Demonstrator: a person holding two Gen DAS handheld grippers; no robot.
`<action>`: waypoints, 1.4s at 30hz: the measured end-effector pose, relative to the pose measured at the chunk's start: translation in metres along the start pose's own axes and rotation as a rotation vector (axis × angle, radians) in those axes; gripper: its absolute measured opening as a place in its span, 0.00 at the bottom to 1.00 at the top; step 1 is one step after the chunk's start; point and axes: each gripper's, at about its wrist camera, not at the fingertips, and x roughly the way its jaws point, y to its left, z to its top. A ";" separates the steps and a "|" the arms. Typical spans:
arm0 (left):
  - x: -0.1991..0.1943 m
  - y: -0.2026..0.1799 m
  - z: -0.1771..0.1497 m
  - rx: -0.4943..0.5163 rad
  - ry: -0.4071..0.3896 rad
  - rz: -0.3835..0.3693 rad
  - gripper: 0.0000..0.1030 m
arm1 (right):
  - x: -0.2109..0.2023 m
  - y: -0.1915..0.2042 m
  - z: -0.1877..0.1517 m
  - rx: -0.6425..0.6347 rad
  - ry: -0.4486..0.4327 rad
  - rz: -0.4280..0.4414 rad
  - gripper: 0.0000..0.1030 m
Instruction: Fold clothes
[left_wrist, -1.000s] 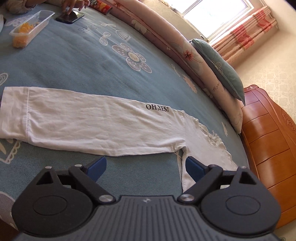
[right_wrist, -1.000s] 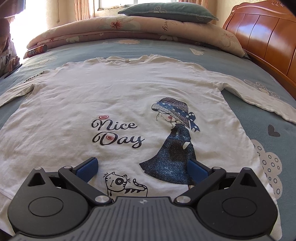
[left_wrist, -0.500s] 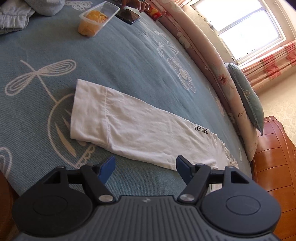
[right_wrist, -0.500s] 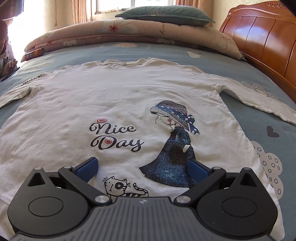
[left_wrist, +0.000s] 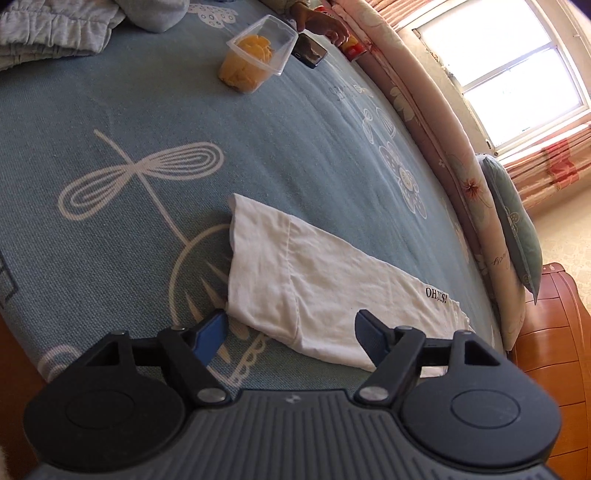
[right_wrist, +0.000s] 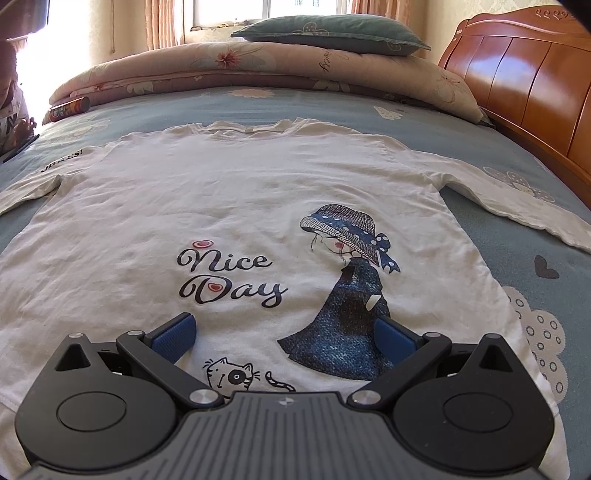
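A white long-sleeved shirt printed "Nice Day" lies flat, front up, on the blue bedspread. Its sleeve with black lettering stretches out in the left wrist view, cuff end nearest me. My left gripper hovers over that cuff with its jaws opening; the cuff's near edge lies between the blue pads, which do not press on it. My right gripper stands open just above the shirt's lower front, near the cat print, holding nothing.
A clear tub of orange food, a phone under a person's hand and grey clothes lie at the far end. A rolled quilt, a green pillow and the wooden headboard border the bed.
My left gripper has travelled along the sleeve from near the armpit to the cuff and sunk closer to it. The right gripper's view is unchanged.
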 end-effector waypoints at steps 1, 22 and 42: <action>0.001 0.001 0.001 -0.006 -0.009 -0.010 0.73 | 0.000 0.000 0.000 0.002 -0.001 -0.002 1.00; 0.011 0.011 0.000 -0.041 -0.059 -0.141 0.79 | 0.002 0.002 0.000 0.006 -0.019 -0.016 1.00; 0.014 -0.019 0.014 0.126 -0.009 0.113 0.11 | 0.002 0.002 0.001 0.006 -0.012 -0.019 1.00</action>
